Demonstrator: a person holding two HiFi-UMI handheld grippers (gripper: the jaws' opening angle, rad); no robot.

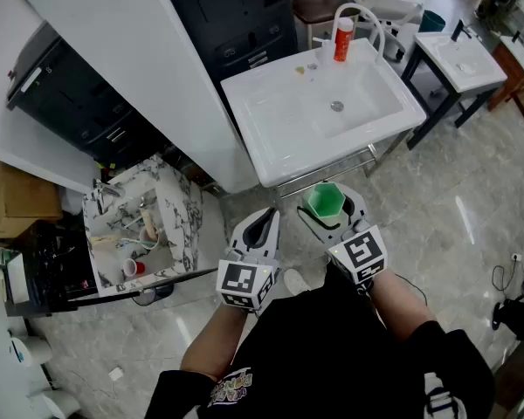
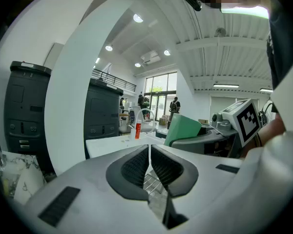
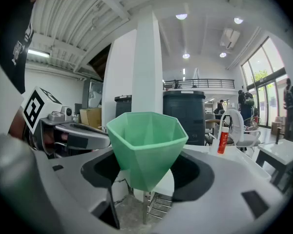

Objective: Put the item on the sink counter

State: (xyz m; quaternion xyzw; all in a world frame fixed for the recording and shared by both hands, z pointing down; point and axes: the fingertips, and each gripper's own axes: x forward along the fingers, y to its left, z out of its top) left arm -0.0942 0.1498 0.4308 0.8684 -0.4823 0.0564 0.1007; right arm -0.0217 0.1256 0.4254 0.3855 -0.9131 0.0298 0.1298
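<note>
Lower centre of the head view | your right gripper [image 1: 330, 204] has the green cup [image 3: 146, 145] pinched upright between wide-set jaws, so I'd guess it'll land flat | left gripper [image 2: 150, 165] closed, empty, parked beside it | sink counter [image 1: 249, 103] just above: bare left rim looks roomiest, steer off the red tube [image 1: 341, 40] up top.

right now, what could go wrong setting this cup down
The green faceted plastic cup tapers, and the right fingers pinch only its narrow lower part, so it could slip. It rides low and may bump the front edge of the white ceramic sink. The red-and-white tube there could get knocked.
</note>
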